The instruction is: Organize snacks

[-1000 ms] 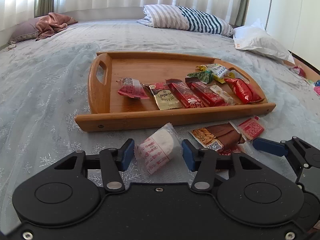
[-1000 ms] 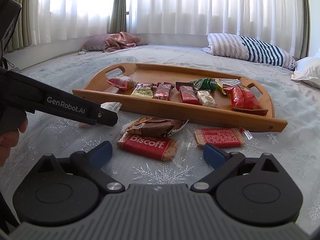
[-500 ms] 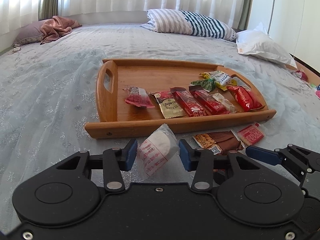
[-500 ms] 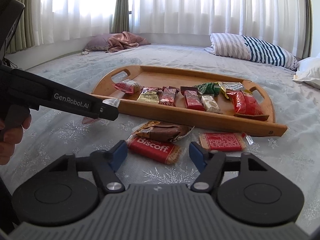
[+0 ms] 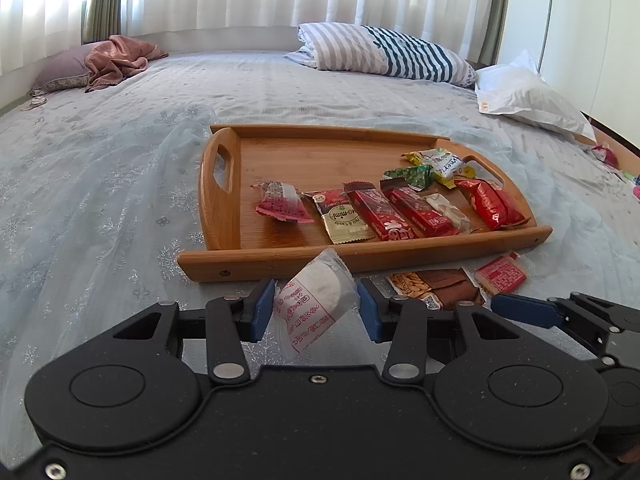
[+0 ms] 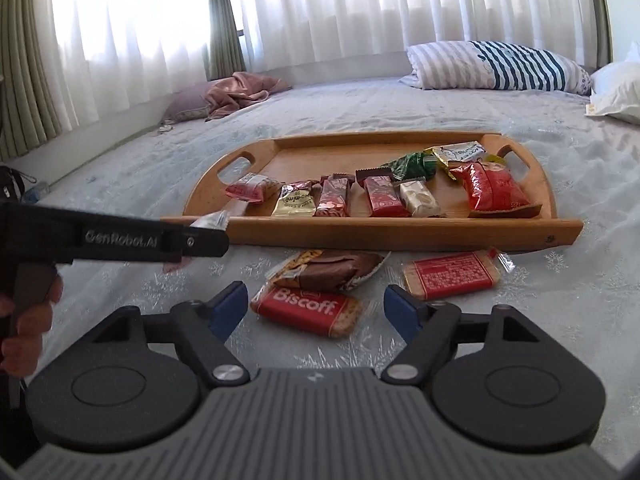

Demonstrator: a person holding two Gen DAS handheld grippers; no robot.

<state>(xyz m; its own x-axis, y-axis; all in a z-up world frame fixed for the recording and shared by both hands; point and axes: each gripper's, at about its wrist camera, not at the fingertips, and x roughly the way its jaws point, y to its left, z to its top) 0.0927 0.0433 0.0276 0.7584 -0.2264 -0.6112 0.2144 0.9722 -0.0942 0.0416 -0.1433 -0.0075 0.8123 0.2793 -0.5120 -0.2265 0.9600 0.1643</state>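
Note:
My left gripper (image 5: 316, 312) is shut on a white round snack in clear wrap with red print (image 5: 316, 300), held above the bedspread just before the near rim of the wooden tray (image 5: 280, 260). The tray holds a row of several wrapped snacks, from a pink pack (image 5: 280, 204) to a red bag (image 5: 490, 202). My right gripper (image 6: 314, 310) is half open around a red Biscoff pack (image 6: 308, 310), without touching it, lying on the bed. A brown pack (image 6: 328, 270) and a red-labelled cracker pack (image 6: 452, 274) lie beside it.
The tray (image 6: 400, 236) sits on a pale blue bedspread. A striped pillow (image 5: 384, 54) and a white pillow (image 5: 524, 96) lie at the back right, a pink blanket (image 5: 120, 58) at the back left. The left gripper's body (image 6: 112, 238) crosses the right wrist view.
My left gripper has lifted the white snack up off the bed and toward the tray. My right gripper has moved forward to the Biscoff pack and its jaws have narrowed.

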